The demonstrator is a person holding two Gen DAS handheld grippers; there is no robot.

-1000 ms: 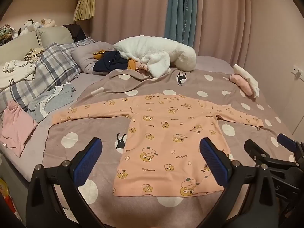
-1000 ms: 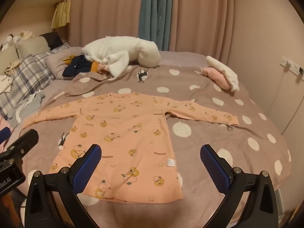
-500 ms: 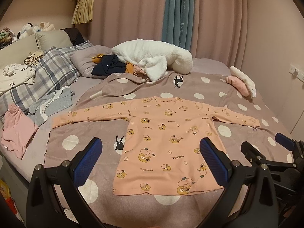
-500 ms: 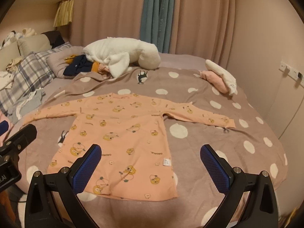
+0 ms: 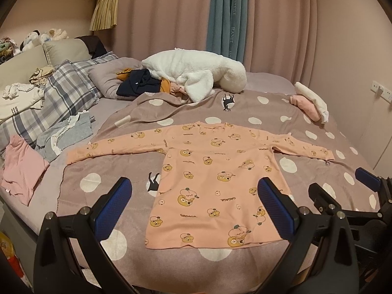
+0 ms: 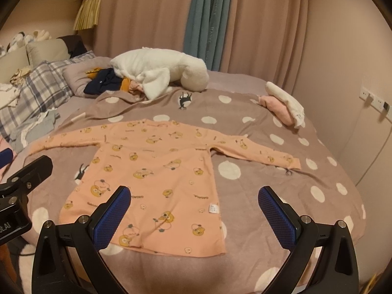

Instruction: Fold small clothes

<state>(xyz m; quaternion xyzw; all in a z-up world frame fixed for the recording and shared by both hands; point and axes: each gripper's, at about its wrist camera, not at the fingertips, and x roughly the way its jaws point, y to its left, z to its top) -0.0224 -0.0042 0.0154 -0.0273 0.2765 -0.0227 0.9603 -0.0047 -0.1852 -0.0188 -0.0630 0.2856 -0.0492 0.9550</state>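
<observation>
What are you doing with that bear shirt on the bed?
Someone is about to fold it. The peach bear-print shirt lies spread flat on the spotted blanket, both sleeves stretched out to the sides, with no fold made yet. The left gripper and right gripper are both open, held near the hem end of the shirt, holding nothing. Other clothes are piled near the pillows.

Ahead of my left gripper (image 5: 196, 210) and right gripper (image 6: 194, 210) the shirt (image 5: 215, 181) lies flat on the bed (image 5: 306, 112); beyond it sits a plush (image 5: 196, 76), with pillows (image 5: 66, 90) off to the left.
</observation>
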